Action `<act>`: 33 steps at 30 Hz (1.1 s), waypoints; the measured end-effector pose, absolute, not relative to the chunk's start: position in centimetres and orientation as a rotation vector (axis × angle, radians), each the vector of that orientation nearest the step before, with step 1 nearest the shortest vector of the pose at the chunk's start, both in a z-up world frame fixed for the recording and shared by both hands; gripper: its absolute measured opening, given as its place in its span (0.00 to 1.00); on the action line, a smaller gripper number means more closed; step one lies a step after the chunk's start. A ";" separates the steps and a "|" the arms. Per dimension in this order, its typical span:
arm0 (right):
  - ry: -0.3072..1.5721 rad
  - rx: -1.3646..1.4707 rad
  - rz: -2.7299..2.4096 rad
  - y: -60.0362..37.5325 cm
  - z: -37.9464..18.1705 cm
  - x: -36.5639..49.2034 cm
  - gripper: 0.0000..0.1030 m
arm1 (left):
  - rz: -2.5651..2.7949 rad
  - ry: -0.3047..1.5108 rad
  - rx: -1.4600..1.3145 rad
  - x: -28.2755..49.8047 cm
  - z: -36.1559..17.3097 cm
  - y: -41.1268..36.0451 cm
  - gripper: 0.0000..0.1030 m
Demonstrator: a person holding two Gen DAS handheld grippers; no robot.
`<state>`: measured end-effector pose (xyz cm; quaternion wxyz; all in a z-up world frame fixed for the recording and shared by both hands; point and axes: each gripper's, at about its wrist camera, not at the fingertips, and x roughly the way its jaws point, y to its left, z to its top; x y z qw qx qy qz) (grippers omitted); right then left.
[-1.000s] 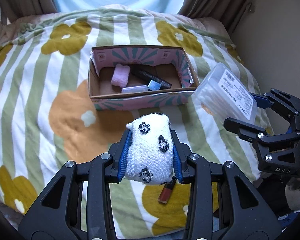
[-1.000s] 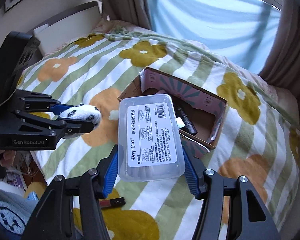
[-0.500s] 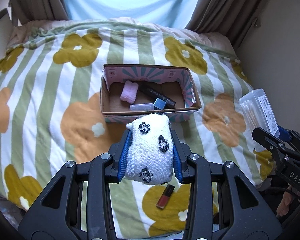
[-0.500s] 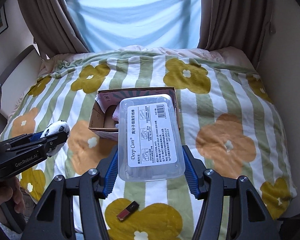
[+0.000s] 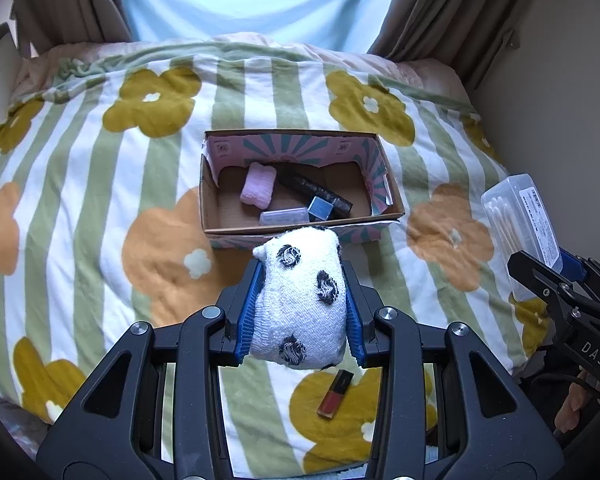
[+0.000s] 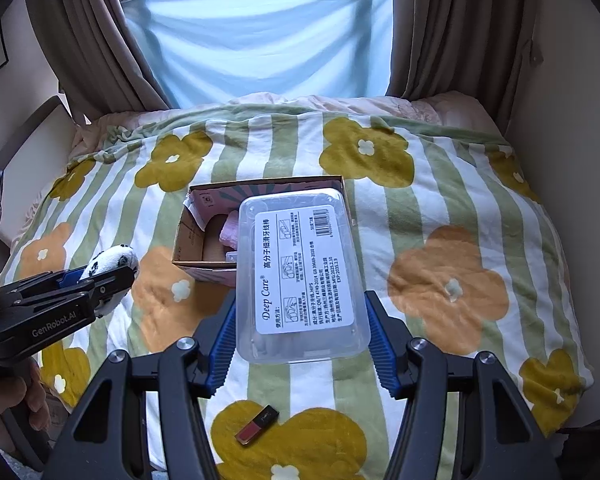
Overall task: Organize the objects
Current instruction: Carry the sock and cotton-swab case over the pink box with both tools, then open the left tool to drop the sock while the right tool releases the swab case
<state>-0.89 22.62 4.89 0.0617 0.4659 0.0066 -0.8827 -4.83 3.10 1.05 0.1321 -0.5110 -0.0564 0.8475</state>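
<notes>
Right claw [image 6: 300, 320], clear case [image 6: 300, 276] ("Deep Care")

Box [image 5: 300, 184] mid-bed [image 5: 80, 184] (lipstick [image 5: 335, 393] nearer, before it)

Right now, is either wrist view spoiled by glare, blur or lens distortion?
Left wrist view: sharp; fisheye bends the bed edges, corners go black, the curtain is bright but not blinding, and the sock in the jaws is crisp. Right wrist view: also sharp; the label on the clear box is legible with faint sheen only; the window strip at top is blown out.
</notes>
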 end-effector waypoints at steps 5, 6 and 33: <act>0.032 1.418 -2.670 22.6 5.0 -3.8 0.53 | 2.465 -0.147 -1.473 -7.4 1.5 2.8 0.33; 0.034 1.419 -2.671 22.6 4.9 -4.5 0.53 | 2.465 -0.143 -1.470 -8.2 1.5 2.8 0.33; -0.201 1.868 -2.566 21.6 -16.7 -25.7 0.53 | 2.228 -0.057 -1.682 -29.5 -19.9 9.3 0.33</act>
